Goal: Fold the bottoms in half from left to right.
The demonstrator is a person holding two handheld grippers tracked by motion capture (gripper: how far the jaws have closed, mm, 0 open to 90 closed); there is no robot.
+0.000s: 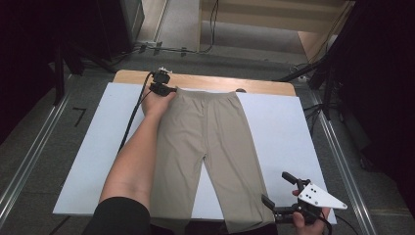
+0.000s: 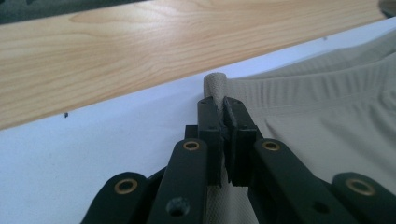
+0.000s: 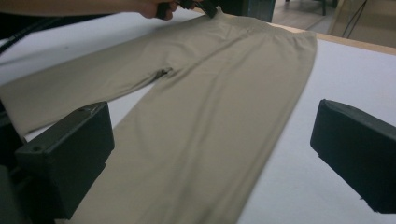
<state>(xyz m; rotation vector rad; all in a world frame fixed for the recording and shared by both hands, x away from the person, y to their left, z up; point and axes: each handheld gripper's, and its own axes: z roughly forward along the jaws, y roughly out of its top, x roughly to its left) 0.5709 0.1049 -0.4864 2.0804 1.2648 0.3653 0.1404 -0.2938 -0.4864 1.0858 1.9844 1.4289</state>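
My left gripper [image 2: 223,112] is clamped on the waistband corner of the beige stretch-fabric pants [image 1: 210,142] — a pinch of cloth pokes up between the jaws (good hold for lifting or folding). The pants lie flat on the white-covered surface [image 1: 284,127]. My right gripper [image 1: 283,193] hovers beside the near leg hem, jaws apart — probably next to grab.

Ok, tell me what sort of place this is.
Probably a recording workspace or lab, not a home: a white-covered table on bare floor, loose cables behind it, and beige trousers laid flat for handling.
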